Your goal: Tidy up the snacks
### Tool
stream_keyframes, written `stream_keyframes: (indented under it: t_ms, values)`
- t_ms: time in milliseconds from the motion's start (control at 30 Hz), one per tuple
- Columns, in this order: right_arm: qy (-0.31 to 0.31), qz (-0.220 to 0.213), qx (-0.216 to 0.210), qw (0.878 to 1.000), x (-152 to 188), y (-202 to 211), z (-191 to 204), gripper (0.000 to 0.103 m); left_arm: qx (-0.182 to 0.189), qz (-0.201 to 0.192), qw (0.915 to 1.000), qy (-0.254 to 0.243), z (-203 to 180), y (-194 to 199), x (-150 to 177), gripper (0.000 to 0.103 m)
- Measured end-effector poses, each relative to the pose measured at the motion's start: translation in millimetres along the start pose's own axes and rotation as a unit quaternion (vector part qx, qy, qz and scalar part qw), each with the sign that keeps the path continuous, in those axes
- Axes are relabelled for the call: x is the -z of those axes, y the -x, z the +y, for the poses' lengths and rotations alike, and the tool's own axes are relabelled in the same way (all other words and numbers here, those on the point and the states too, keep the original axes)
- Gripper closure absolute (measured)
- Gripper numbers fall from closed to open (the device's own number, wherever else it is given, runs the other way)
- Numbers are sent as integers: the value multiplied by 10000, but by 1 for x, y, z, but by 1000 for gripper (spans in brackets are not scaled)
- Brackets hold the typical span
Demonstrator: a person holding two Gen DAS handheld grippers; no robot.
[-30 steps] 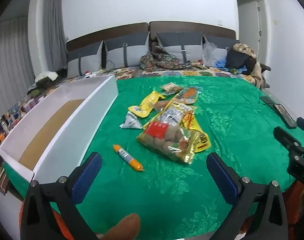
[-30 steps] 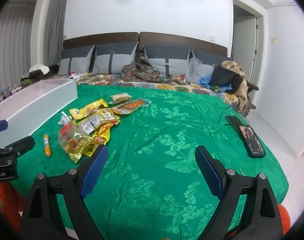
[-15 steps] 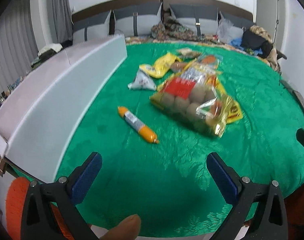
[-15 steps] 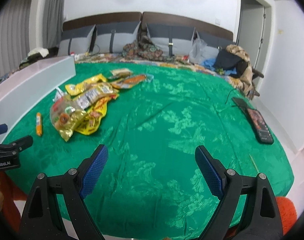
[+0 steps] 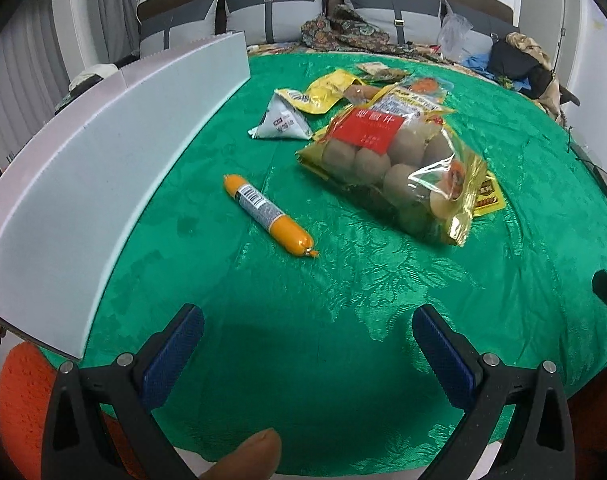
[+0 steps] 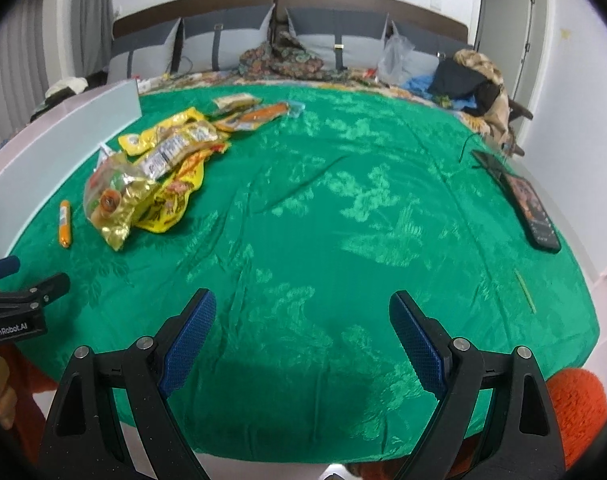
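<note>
**Snack pile on the green bedspread, both grippers empty**

Both tools hang over the near edge of the bed. The left gripper (image 5: 307, 340) has its blue pads spread wide with nothing between them, and it points at the orange sausage stick (image 5: 268, 215), which lies by itself on the green bedspread (image 5: 383, 280) between the white box (image 5: 103, 152) wall and the snack pile. The right gripper (image 6: 302, 330) is spread wide too, over bare cloth, well apart from the snacks.

The pile sits just right of the box: a clear bag of round balls (image 5: 395, 160) with a red label on top of some yellow packets (image 5: 323, 90), and a small white triangular pouch (image 5: 281, 124) beside them. A phone (image 6: 533, 210) lies near the bed's right edge. A thumb (image 5: 243, 458) pokes into the left view.
</note>
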State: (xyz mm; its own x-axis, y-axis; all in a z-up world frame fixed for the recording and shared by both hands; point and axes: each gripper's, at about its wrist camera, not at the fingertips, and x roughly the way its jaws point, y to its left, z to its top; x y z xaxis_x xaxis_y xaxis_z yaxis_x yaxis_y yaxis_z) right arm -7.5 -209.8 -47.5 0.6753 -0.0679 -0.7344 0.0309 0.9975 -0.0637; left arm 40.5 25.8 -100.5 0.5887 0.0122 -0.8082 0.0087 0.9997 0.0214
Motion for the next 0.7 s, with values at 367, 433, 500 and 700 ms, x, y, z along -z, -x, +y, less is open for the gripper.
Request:
stream_keyframes:
  t_ms: [367,433,500,700]
  values:
    - [-79,493,-100,9987,9,-26,1,12,91,312,9993,171,7,-17,1,0]
    - [-120,566,-115,9983,10,-31,0,12,91,302,9994,171,7,-17,1,0]
    - [-151,652,-133,9977,12,-36,-2,12,80,338,9992,196,8,-17,0,0]
    - [-242,709,-208,9970,13,-39,-3,12,141,778,9968,102,12,-37,-29,0]
